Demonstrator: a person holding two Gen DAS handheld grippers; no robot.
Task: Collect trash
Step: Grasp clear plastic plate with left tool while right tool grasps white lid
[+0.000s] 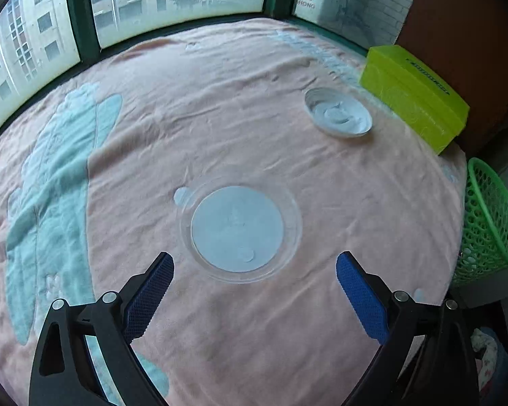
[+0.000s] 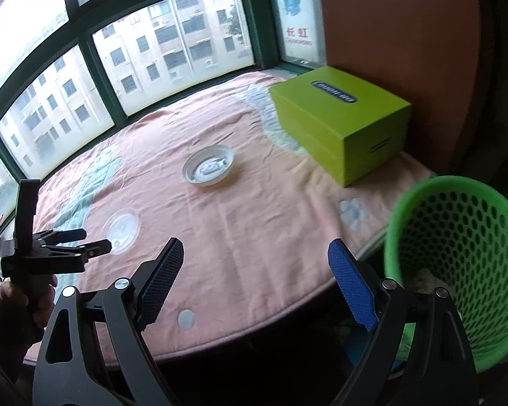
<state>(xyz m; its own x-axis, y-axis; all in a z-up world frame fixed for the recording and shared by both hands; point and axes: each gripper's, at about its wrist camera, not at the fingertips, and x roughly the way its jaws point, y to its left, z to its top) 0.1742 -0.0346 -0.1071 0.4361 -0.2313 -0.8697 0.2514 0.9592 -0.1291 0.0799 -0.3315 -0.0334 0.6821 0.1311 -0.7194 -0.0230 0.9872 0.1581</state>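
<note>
A clear plastic lid (image 1: pixel 237 228) with a white disc under it lies flat on the pink cloth, just ahead of my left gripper (image 1: pixel 254 258). That gripper is open, nothing between its blue pads, which stand to either side of the lid's near rim. A white shallow bowl (image 1: pixel 337 111) sits farther back to the right. From the right wrist, the lid (image 2: pixel 122 228) and the bowl (image 2: pixel 208 165) both show, with the left gripper (image 2: pixel 98 240) held by a hand beside the lid. My right gripper (image 2: pixel 255 243) hangs open and empty over the table's near edge. A green mesh basket (image 2: pixel 457 264) stands at the right.
A lime-green box (image 2: pixel 342 121) rests at the table's back right against a brown wall. The round table wears a pink cloth (image 2: pixel 254 209) with pale blue patches. Windows run behind it. The basket (image 1: pixel 487 223) stands off the table's right edge, something pale inside.
</note>
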